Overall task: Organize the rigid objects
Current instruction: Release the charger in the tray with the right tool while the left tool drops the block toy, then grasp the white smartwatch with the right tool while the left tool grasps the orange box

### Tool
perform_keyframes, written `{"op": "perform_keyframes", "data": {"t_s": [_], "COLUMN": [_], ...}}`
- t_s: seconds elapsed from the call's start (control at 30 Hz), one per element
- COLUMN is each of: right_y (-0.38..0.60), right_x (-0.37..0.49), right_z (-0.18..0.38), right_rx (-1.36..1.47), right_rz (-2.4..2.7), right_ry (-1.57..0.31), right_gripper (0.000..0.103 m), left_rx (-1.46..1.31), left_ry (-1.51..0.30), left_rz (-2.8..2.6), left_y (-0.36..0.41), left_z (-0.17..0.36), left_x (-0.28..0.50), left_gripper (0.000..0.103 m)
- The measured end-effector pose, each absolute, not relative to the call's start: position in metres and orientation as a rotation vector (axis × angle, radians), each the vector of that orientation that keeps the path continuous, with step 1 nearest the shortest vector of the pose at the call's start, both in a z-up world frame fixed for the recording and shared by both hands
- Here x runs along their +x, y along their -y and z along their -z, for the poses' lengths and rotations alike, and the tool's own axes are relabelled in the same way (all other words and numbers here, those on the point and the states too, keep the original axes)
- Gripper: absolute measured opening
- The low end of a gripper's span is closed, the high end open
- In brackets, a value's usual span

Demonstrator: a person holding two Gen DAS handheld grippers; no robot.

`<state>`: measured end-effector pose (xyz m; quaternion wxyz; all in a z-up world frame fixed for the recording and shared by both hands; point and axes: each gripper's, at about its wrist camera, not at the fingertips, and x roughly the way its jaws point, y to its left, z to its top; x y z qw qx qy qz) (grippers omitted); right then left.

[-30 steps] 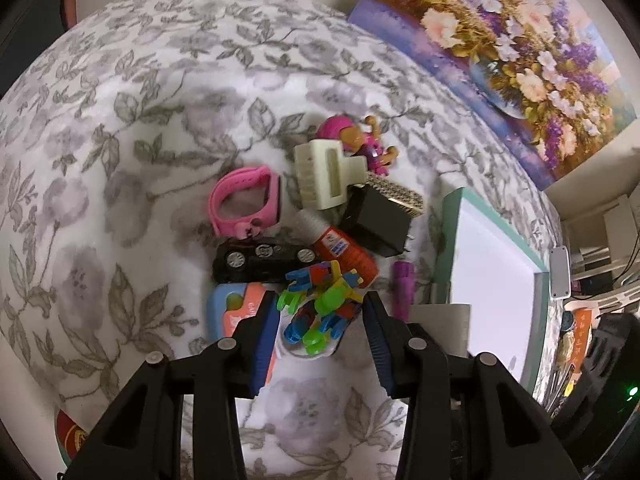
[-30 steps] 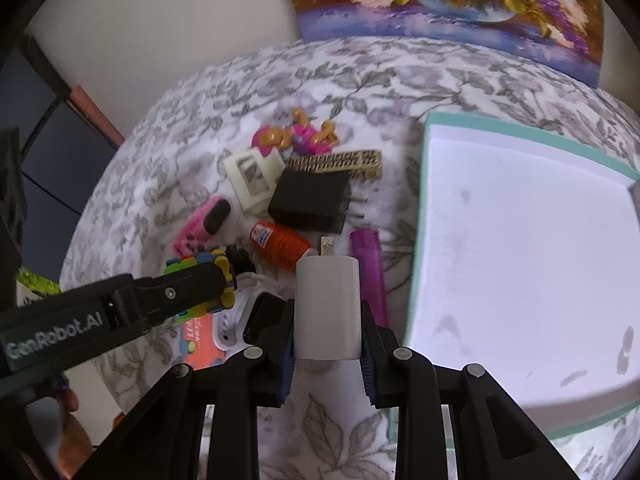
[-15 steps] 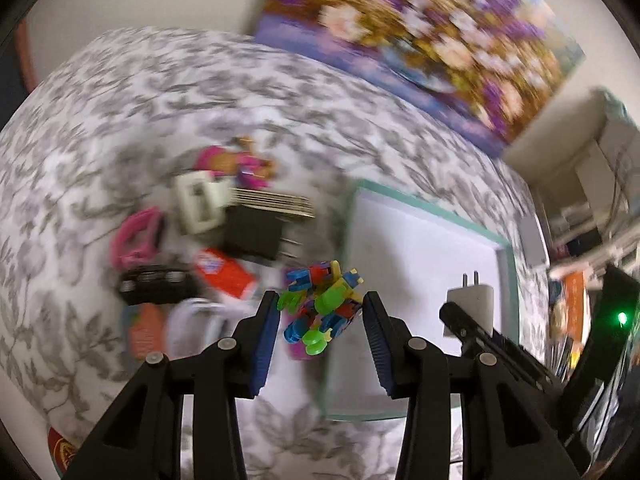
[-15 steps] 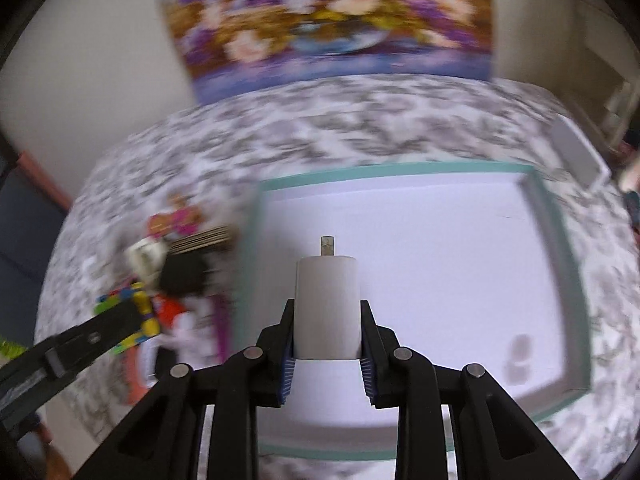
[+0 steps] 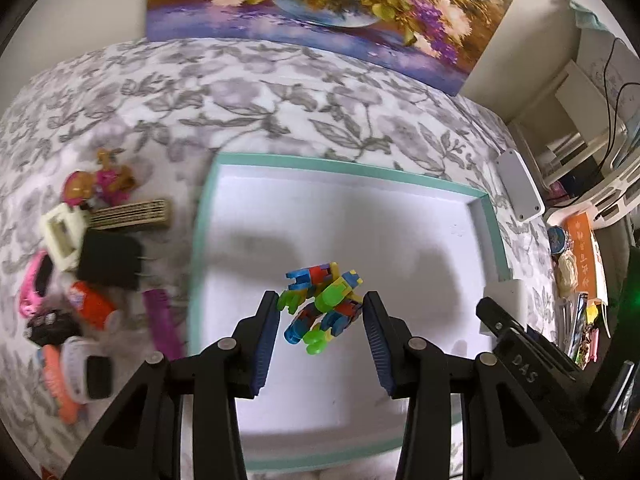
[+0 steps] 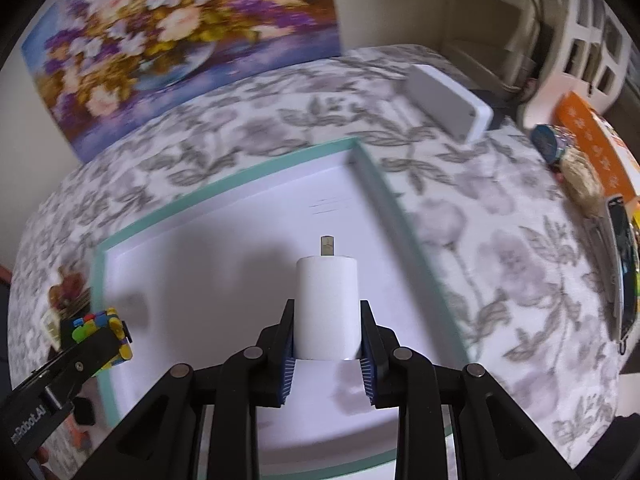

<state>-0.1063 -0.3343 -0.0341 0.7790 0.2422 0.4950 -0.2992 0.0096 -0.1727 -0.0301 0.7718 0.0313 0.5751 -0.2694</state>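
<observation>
A lived-in room of a home

A floral grey-and-white tablecloth (image 5: 280, 92) covers the table, a flower painting (image 5: 320, 4) leans against the plain wall at its far edge, small toys (image 5: 96, 180) lie in a heap near the left edge, and cluttered white shelving (image 5: 592, 128) stands beyond the right edge.

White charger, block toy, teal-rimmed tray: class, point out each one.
white charger (image 6: 326, 308), right wrist view, front face of body.
block toy (image 5: 324, 306), left wrist view, green middle piece.
teal-rimmed tray (image 5: 340, 166), left wrist view, far rim.
</observation>
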Motion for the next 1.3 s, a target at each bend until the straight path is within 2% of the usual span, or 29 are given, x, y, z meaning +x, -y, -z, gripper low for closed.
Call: {"op": "perform_keyframes", "data": {"t_s": [0.13, 0.37, 0.43, 0.47, 0.5, 0.53, 0.57, 0.6, 0.73, 0.8, 0.83, 0.97, 1.1, 1.3], "right_y": [0.343, 0.342, 0.337, 0.334, 0.332, 0.33, 0.326, 0.324, 0.311, 0.305, 0.302, 0.293, 0.287, 0.275], "right_x": [-0.112, -0.112, -0.11, -0.108, -0.107, -0.106, -0.105, -0.105, -0.104, -0.103, -0.104, -0.105, -0.109, -0.113], "right_z": [0.043, 0.05, 0.047, 0.045, 0.044, 0.042, 0.041, 0.039, 0.035, 0.034, 0.034, 0.035, 0.037, 0.037], "right_rx": [0.538, 0.547, 0.529, 0.518, 0.509, 0.498, 0.484, 0.477, 0.435, 0.413, 0.408, 0.405, 0.398, 0.371], "right_rz": [0.666, 0.66, 0.653, 0.641, 0.638, 0.638, 0.638, 0.636, 0.62, 0.623, 0.622, 0.613, 0.622, 0.617], "right_ry": [-1.09, -1.107, -1.099, -1.096, -1.094, -1.093, -1.091, -1.087, -1.084, -1.087, -1.089, -1.095, -1.098, -1.112], "right_gripper": [0.029, 0.029, 0.031, 0.032, 0.038, 0.044, 0.057, 0.062, 0.065, 0.075, 0.077, 0.087, 0.103, 0.103], "left_rx": [0.075, 0.131, 0.15, 0.165, 0.184, 0.197, 0.203, 0.201, 0.174, 0.158, 0.144, 0.094, 0.075, 0.031], "left_ry": [-1.265, -1.178, -1.17, -1.163, -1.151, -1.142, -1.137, -1.14, -1.153, -1.148, -1.14, -1.146, -1.135, -1.145], "left_rz": [0.591, 0.618, 0.621, 0.615, 0.604, 0.593, 0.583, 0.575, 0.539, 0.516, 0.502, 0.468, 0.393, 0.296], "left_y": [0.176, 0.177, 0.178, 0.178, 0.177, 0.175, 0.173, 0.169, 0.155, 0.145, 0.139, 0.12, 0.1, 0.068], "left_z": [0.042, 0.023, 0.021, 0.02, 0.019, 0.018, 0.017, 0.017, 0.019, 0.019, 0.018, 0.017, 0.017, 0.017], "left_x": [0.009, 0.001, 0.0, -0.001, -0.002, -0.003, -0.003, -0.003, 0.001, 0.002, 0.004, 0.008, 0.011, 0.018], "left_gripper": [0.044, 0.045, 0.048, 0.053, 0.058, 0.06, 0.06, 0.06, 0.063, 0.089, 0.091, 0.093, 0.097, 0.098]}}
